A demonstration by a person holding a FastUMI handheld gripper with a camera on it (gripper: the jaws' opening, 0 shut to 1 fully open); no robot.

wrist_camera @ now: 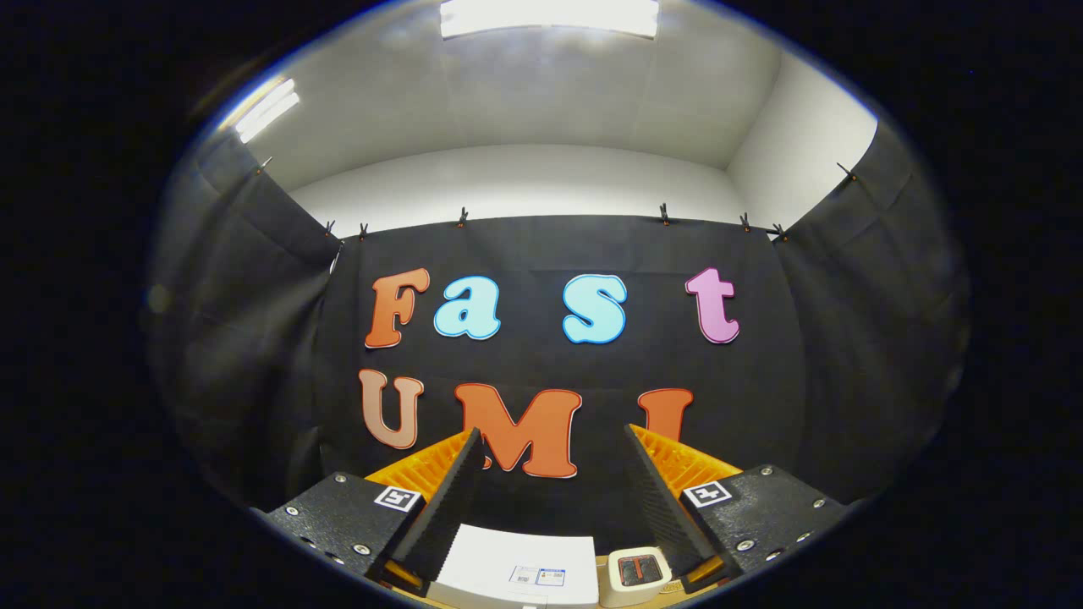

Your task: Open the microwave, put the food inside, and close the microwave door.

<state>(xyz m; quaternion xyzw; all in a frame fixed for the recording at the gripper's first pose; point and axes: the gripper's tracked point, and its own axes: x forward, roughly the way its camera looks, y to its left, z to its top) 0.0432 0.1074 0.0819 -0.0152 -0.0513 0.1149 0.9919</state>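
My gripper [552, 433] is open, with a wide gap and nothing between the fingers. It is held high and faces the booth's black back wall. Low between the finger bases lies the flat white top of a box-shaped appliance [516, 567] with small labels on it, likely the microwave. Its door and front are hidden from here. Just to its right, by the base of the right finger [656, 499], sits a small cream object [639, 573] with a dark and red inset on top. I cannot tell what it is.
Black cloth walls [254, 355] close the booth at the back and on both sides. A strip of wooden table surface [602, 565] shows between the white box and the cream object. Ceiling lights [548, 17] shine overhead.
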